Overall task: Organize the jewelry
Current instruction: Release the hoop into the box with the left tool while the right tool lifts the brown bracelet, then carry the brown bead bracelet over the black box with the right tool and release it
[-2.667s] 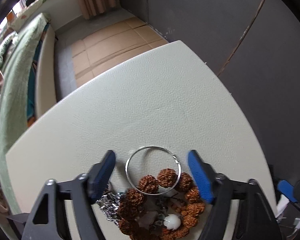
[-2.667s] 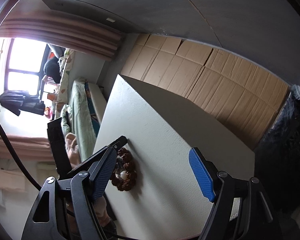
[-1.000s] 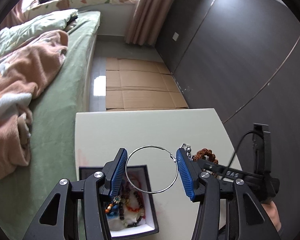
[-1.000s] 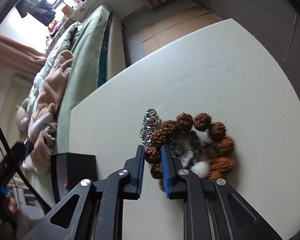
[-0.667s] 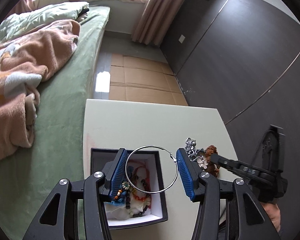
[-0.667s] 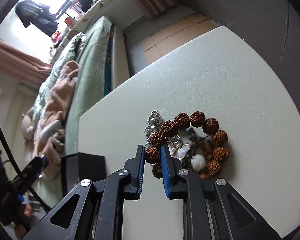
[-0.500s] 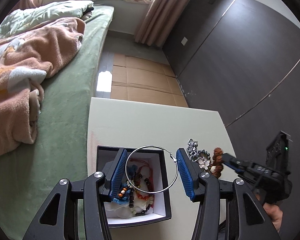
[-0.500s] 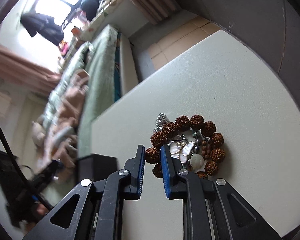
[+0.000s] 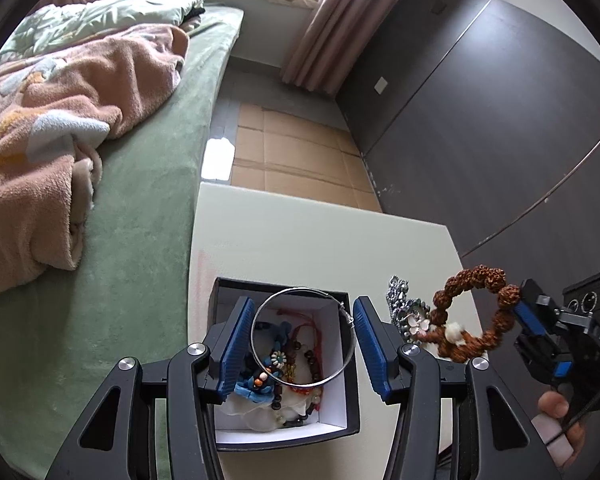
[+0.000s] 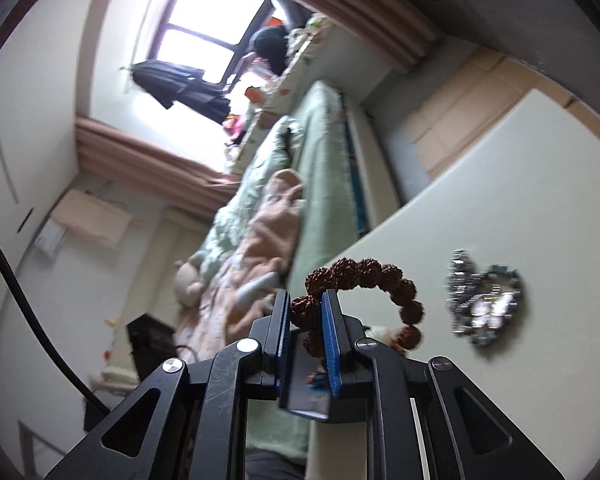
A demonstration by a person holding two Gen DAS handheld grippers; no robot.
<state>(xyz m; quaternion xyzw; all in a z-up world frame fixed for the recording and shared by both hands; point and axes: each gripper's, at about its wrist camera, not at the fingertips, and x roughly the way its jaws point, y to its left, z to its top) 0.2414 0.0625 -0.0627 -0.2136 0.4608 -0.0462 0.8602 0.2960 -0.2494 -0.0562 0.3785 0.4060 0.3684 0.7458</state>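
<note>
Beside the bed, the left gripper (image 9: 302, 346) is opening over the box (image 9: 342, 430), freeing the silver bangle (image 9: 302, 335). Centring over the box before letting go looks wise, while the right gripper (image 10: 306, 320) is clamping the bead bracelet (image 10: 364, 300).

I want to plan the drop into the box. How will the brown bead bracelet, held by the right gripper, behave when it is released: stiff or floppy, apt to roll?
The brown bead bracelet keeps a fairly open loop while pinched at one bead by the right gripper, so it probably sags only mildly. Its beads look rough and knobbly, so slipping seems unlikely. Dropped into the box, it would likely settle flat rather than roll.
</note>
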